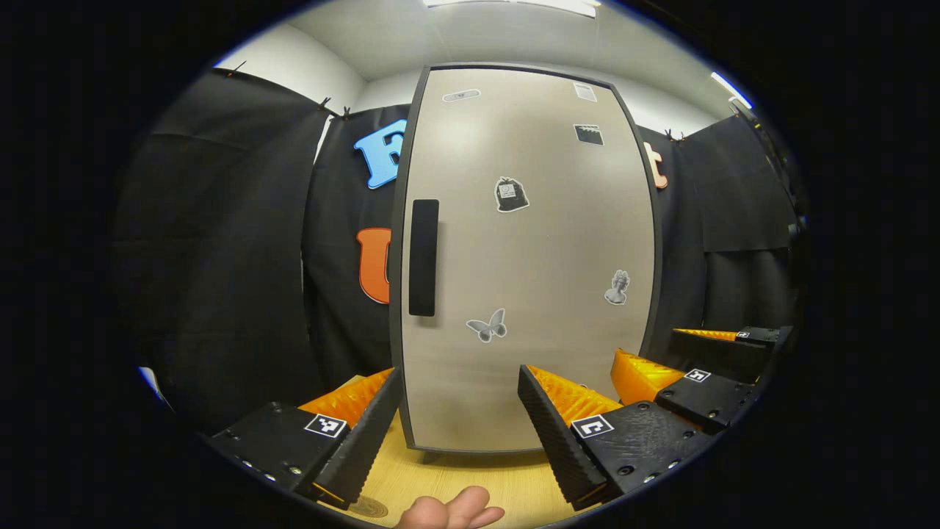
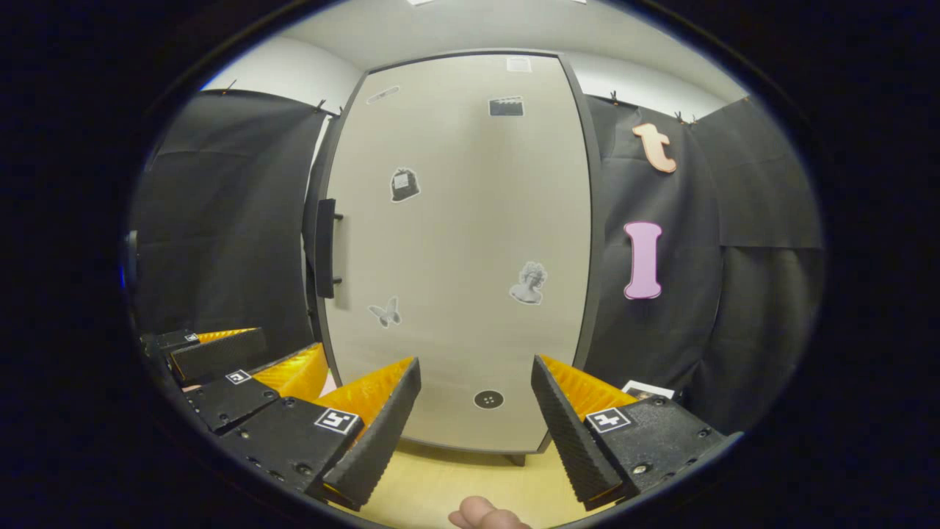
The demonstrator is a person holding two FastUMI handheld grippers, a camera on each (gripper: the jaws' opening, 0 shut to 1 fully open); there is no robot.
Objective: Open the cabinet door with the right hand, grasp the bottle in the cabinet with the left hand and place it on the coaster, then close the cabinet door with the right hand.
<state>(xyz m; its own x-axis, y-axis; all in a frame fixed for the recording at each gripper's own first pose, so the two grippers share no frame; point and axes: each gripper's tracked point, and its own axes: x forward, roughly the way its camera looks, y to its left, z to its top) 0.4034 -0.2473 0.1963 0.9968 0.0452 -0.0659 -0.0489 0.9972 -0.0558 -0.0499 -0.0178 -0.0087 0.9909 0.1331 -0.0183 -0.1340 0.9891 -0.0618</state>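
L view – door: cabinet door [image 1: 529, 257] shut, flush w/ frame; handle [image 1: 424, 257] vertical bar on its left edge.
L view – L gripper [image 1: 459, 411]: fingers spread wide, nothing betw. them; hovers low before door, above table [image 1: 455, 481].
L view – coaster [image 1: 367, 507]: round disc on table by L gripper's finger; no bottle on it that I can see.
L view – R gripper [image 1: 705, 367]: off to the right, near door's right edge.
R view – R gripper [image 2: 474, 411]: fingers apart, empty; faces door [image 2: 455, 242] square on, handle [image 2: 325, 247] up-left of it.
R view – L gripper [image 2: 242, 367]: alongside, lower left.
Bottle: not seen; presumably behind door.
Stage: shut door fits either pre-open or closed again w/ bottle elsewhere; can't settle.
Handling note: if opening, R fingers should straddle handle bar mid-length, pull along hinge arc, L gripper kept clear of swing.
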